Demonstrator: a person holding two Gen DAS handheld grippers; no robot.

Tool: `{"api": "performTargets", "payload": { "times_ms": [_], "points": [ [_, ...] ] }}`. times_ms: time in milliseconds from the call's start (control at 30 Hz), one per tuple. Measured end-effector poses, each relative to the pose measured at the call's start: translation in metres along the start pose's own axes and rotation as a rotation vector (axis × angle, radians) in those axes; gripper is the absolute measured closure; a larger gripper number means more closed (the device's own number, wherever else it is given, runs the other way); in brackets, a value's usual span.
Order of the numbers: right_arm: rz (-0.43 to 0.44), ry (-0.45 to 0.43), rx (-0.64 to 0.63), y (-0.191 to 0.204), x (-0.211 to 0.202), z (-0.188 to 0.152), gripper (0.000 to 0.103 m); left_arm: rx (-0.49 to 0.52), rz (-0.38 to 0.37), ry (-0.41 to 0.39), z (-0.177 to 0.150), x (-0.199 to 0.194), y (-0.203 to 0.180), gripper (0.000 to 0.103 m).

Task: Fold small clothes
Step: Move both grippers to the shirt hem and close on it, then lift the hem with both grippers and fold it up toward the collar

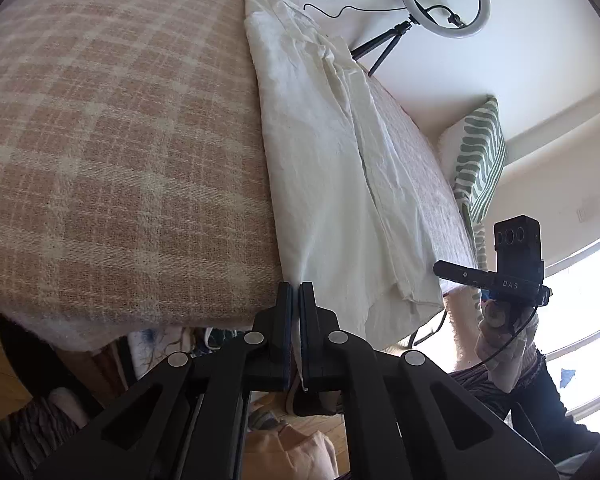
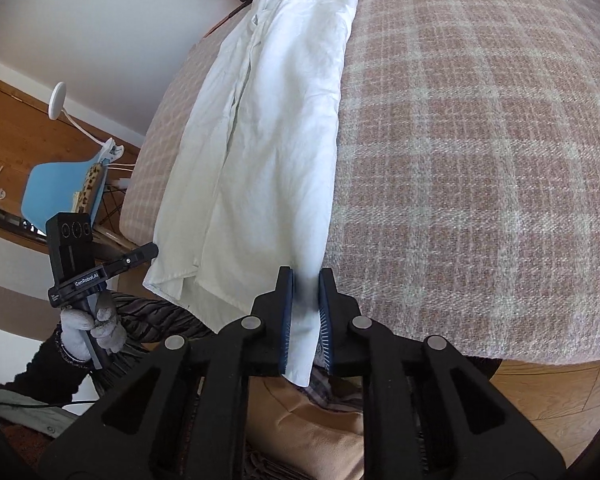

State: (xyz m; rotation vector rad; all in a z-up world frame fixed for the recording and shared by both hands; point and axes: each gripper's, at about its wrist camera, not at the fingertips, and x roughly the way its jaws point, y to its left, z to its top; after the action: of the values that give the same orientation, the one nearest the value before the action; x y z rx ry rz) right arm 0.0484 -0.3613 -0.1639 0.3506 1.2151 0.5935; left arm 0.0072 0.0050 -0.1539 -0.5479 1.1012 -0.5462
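A bed [image 1: 120, 152] covered by a pink-and-cream checked blanket [image 2: 480, 160] fills most of both views. On it lies a white shirt [image 1: 320, 168], folded lengthwise into a long strip that runs from the top of each frame down to the bed's near edge, where its hem hangs slightly over.

In the left wrist view the shirt lies in the centre and right of centre, and its lower left corner reaches down between the fingers of the left tool [image 1: 295, 300] at bottom centre. Those fingers are drawn nearly together, pinching the thin fabric edge. The right tool shows as a black device at the right edge of this frame, held in a gloved hand [image 1: 496, 344].

In the right wrist view the shirt lies left of centre, and its lower right edge drops between the fingers of the right tool [image 2: 305, 292] at bottom centre. The fingers stand partly apart with the cloth between them; whether the pads press on it I cannot tell. A grey-gloved hand [image 2: 92, 328] grips the left tool at lower left, beside the shirt's other corner.
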Motion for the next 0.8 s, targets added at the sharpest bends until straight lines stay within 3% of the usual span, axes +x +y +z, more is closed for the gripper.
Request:
{"api": "performTargets", "payload": {
  "times_ms": [33,133,200,233,300,433,500,567,633,800],
  "points": [
    [0.003,-0.008,-0.006,0.001,-0.001,0.0,0.057,0.014,0.01,-0.001,0.001,-0.001,-0.003,0.093],
    [-0.013,0.009,-0.044,0.006,0.004,-0.001,0.054,0.017,0.024,0.016,0.001,0.001,-0.006,0.063],
    [-0.064,0.028,-0.078,0.014,0.015,-0.001,0.067,0.03,0.014,0.004,0.001,0.008,-0.013,0.064],
    [-0.093,0.035,-0.09,0.016,0.018,-0.001,0.085,0.042,0.018,-0.006,0.001,0.009,-0.015,0.067],
    [-0.084,0.031,-0.063,0.009,0.015,0.001,0.092,0.06,0.021,0.011,0.001,0.013,-0.017,0.1],
    [-0.054,0.023,-0.017,-0.01,0.005,-0.002,0.093,0.07,0.012,-0.01,-0.001,0.003,-0.014,0.099],
    [-0.029,0.041,-0.007,-0.012,0.005,-0.005,0.09,0.079,0.002,0.002,-0.004,0.002,-0.014,0.099],
    [0.008,0.065,0.01,-0.016,0.005,-0.006,0.079,0.064,0.016,0.039,-0.005,0.003,-0.013,0.087],
    [0.028,0.076,0.014,-0.019,0.003,-0.007,0.076,0.04,0.007,0.075,-0.007,0.006,-0.01,0.078],
    [0.088,0.105,0.027,-0.019,0.005,-0.012,0.075,0.037,-0.021,0.108,-0.017,0.014,-0.011,0.077]
  ]
}}
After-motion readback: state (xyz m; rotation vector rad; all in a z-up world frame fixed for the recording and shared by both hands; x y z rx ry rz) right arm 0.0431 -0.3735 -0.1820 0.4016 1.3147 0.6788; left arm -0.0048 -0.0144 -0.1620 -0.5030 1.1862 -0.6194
